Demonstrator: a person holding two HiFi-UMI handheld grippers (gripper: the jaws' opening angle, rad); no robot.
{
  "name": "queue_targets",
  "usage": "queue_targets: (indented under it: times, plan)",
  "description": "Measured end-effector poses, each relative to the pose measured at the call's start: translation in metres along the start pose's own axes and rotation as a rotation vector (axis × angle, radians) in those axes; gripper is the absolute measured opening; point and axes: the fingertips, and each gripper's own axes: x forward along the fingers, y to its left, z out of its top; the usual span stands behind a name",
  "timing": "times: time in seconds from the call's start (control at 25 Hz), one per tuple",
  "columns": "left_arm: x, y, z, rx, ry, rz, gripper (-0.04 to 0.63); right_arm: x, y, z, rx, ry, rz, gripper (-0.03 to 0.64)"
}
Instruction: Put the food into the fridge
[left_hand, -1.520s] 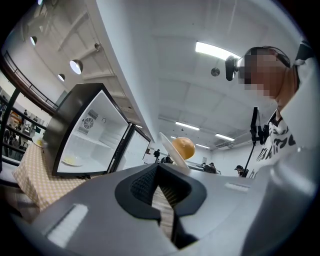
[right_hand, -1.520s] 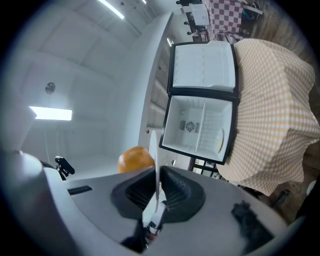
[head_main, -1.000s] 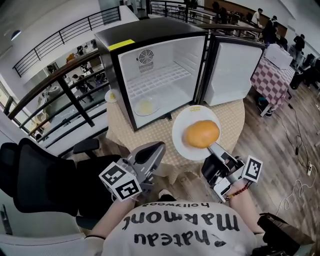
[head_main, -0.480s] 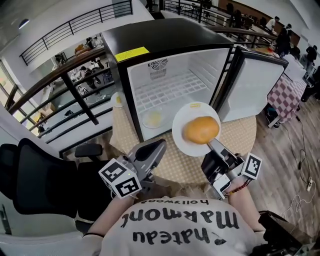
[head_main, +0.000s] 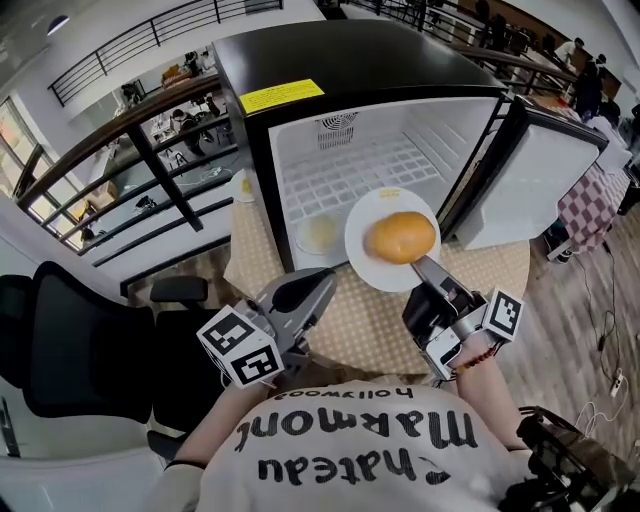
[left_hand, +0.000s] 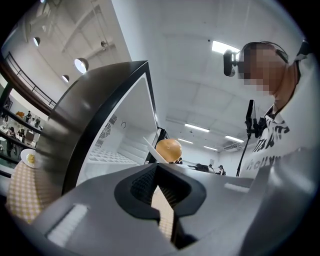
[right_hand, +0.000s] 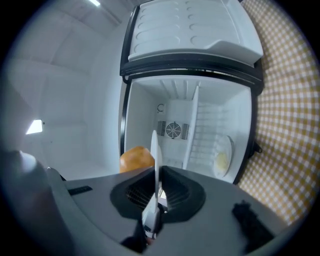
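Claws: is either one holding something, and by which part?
Right claw pinches the white plate's near rim, bun on top; left claw holds nothing.

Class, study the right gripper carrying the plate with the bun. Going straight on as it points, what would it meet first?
Likely the open fridge: nothing stands before its cavity, so the held plate would reach the back wall near the fan first; depth is unclear.

head view: high, steeply down | gripper views: low, near, angled upward | shared: open fridge (head_main: 350, 55) interior
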Motion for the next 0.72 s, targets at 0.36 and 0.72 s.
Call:
queue_targets:
  times: [0.36,0.72]
  plan:
    - [-0.003,0.014,-0.006,-0.009,0.001,0.023,0.003,0.028,-0.028,0.023,-0.015,-0.026,-0.084,0.032]
    - [-0.020,0.028,-0.007,-0.016,0.002,0.100,0.003,0.054,-0.057,0.044,0.065,-0.053,-0.165,0.032]
